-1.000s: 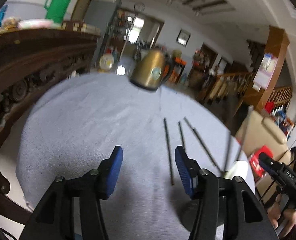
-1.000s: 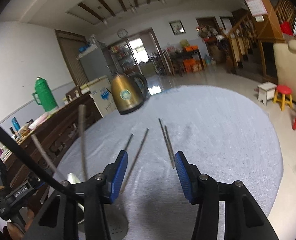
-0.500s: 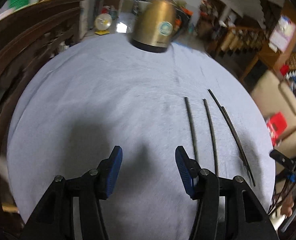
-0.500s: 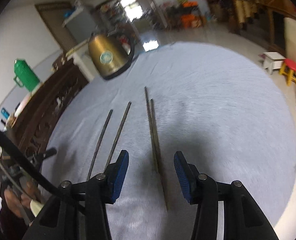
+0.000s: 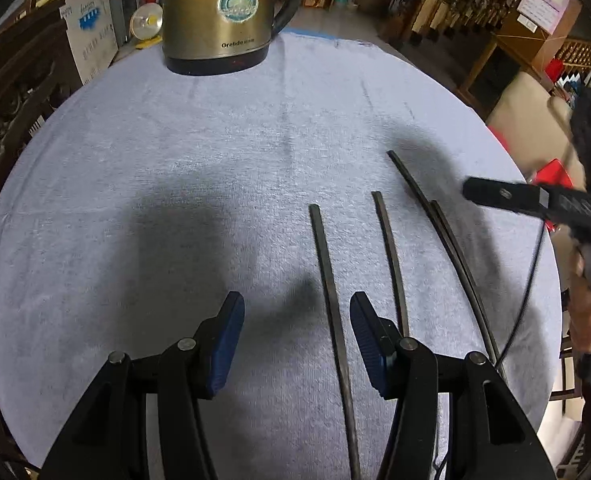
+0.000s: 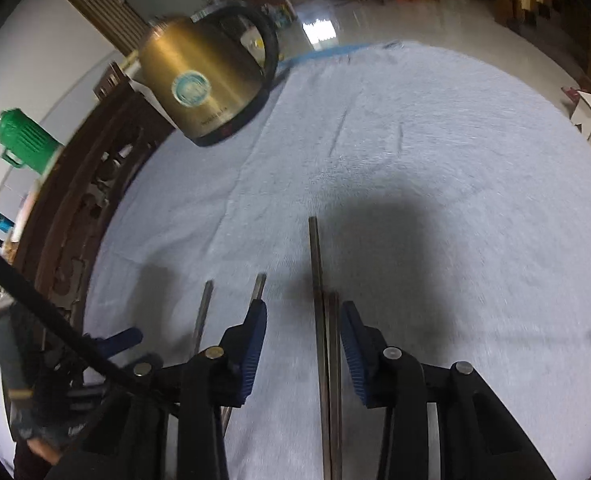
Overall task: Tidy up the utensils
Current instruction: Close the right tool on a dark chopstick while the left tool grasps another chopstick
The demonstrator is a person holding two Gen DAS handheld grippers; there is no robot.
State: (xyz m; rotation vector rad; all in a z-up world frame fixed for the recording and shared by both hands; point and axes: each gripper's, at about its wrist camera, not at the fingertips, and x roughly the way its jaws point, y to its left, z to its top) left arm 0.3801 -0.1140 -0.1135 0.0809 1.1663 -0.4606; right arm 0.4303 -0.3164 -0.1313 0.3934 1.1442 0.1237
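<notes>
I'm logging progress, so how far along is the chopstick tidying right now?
Early. Nothing looks put away: four chopsticks lie on the cloth. In hand: nothing. The open left tool straddles the leftmost chopstick; the open right tool straddles the touching pair. Left: grasping them all, including the second chopstick.

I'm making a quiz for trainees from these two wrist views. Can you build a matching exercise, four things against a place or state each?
Things:
1. kettle
2. paired chopsticks
3. left gripper
4. leftmost chopstick

Descriptions:
A. open, holding nothing
B. side by side between the right gripper's fingers
C. standing at the cloth's far edge
D. lying alone between the left gripper's fingers

Pairs: 1-C, 2-B, 3-A, 4-D
</notes>
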